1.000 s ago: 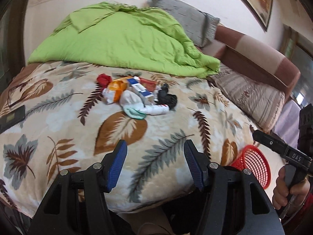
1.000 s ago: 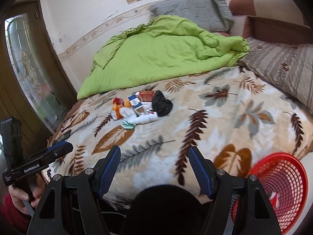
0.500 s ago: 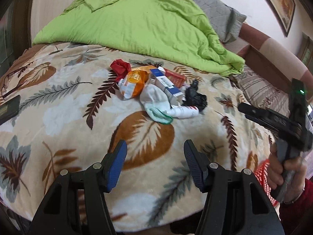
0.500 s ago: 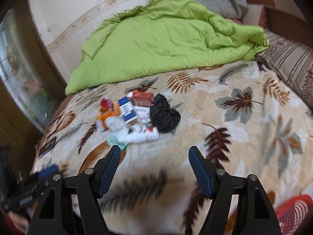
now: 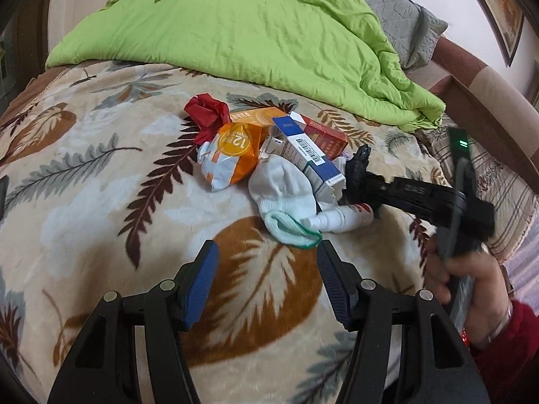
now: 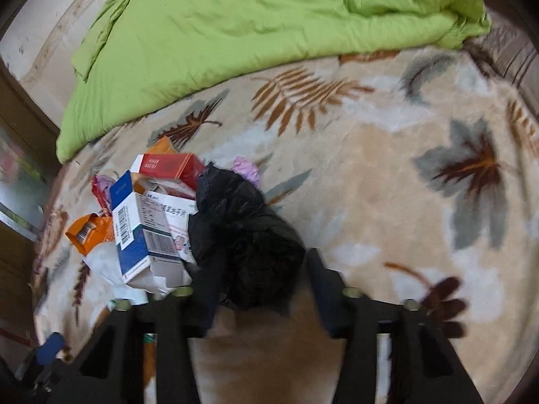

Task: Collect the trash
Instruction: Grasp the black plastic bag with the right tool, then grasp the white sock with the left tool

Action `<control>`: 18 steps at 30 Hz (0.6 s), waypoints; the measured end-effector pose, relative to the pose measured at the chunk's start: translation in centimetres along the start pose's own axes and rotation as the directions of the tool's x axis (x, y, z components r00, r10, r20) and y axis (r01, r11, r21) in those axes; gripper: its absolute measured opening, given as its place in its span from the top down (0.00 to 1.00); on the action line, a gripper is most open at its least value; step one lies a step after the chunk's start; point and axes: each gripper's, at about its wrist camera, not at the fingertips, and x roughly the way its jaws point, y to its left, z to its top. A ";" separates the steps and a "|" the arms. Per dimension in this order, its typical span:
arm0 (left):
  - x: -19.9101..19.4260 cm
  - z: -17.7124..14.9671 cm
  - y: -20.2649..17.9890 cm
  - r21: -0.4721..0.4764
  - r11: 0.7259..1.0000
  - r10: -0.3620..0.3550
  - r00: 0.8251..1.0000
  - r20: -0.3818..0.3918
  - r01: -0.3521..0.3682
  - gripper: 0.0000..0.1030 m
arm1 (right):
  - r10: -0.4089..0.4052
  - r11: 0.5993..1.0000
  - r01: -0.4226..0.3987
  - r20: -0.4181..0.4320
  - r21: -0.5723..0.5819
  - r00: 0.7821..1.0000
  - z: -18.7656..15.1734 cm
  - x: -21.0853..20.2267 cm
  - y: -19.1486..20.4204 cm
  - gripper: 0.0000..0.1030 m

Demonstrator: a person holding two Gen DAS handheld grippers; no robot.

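Leafy bed blanket (image 6: 387, 155) holds the trash. Right hand-held gripper (image 6: 261, 289) has moved in; its fingers, apart, now straddle the black bag (image 6: 246, 232). Left hand-held gripper (image 5: 266, 279) waits apart.

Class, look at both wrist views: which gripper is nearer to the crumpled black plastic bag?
Right. The right gripper has its open fingers around the black bag; the left gripper hangs open short of the pile.

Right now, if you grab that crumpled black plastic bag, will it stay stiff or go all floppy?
Probably floppy: the crumpled black plastic bag looks like thin, wrinkled film, so it should squash between the open right hand-held gripper fingers. It likely weighs little. Its shiny surface might slip.
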 end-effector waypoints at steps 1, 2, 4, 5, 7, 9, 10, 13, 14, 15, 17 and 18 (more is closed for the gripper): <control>0.6 0.3 -0.1 0.005 1.000 -0.001 1.000 -0.005 0.001 0.43 | 0.008 1.000 -0.008 0.027 0.019 1.000 -0.3 -0.3 -0.2 0.60; 1.1 0.5 -0.2 0.009 1.000 -0.002 1.000 -0.009 0.002 0.43 | 0.014 0.999 -0.016 0.041 0.037 0.999 -0.6 -0.7 -0.4 0.62; 2.3 1.1 -0.5 0.015 1.000 0.003 1.000 -0.013 -0.003 0.43 | -0.004 0.997 -0.003 0.098 0.074 0.995 -1.4 -2.5 -0.8 0.63; 3.2 1.4 -0.7 0.013 1.000 0.005 1.000 -0.018 -0.004 0.43 | -0.012 0.997 0.001 0.135 0.077 0.991 -1.8 -3.7 -0.7 0.63; 4.5 1.9 -0.8 0.003 1.000 0.005 1.000 -0.030 -0.005 0.43 | -0.025 0.997 0.009 0.198 0.079 0.980 -2.9 -6.3 -0.4 0.63; 6.0 2.3 -0.9 -0.009 1.000 0.008 0.999 -0.049 -0.009 0.43 | -0.004 0.998 -0.012 0.241 0.066 0.971 -4.3 -8.4 0.1 0.63; 6.7 2.5 -1.0 -0.016 1.000 0.009 0.998 -0.060 -0.010 0.43 | 0.001 0.999 -0.011 0.259 0.039 0.966 -5.7 -9.5 0.5 0.63; 8.7 3.3 -1.3 -0.037 0.999 0.004 0.997 -0.073 -0.007 0.43 | 0.042 0.999 -0.046 0.267 0.008 0.963 -8.2 -10.5 1.0 0.63; 9.2 3.5 -1.5 -0.038 0.999 -0.002 0.997 -0.073 -0.001 0.43 | 0.046 0.999 -0.047 0.265 -0.004 0.963 -8.6 -10.5 1.3 0.63; 9.7 3.7 -1.6 -0.037 0.999 -0.006 0.997 -0.074 0.003 0.43 | 0.041 0.999 -0.038 0.270 -0.015 0.962 -8.8 -10.6 1.4 0.63; 10.7 4.1 -1.8 -0.023 1.000 0.006 0.997 -0.072 -0.008 0.51 | 0.053 0.999 -0.047 0.291 -0.027 0.955 -8.5 -10.8 1.4 0.63; 10.8 4.0 -1.9 -0.011 1.000 0.013 0.998 -0.068 -0.014 0.54 | 0.057 0.998 -0.052 0.287 -0.024 0.956 -8.3 -10.6 1.5 0.63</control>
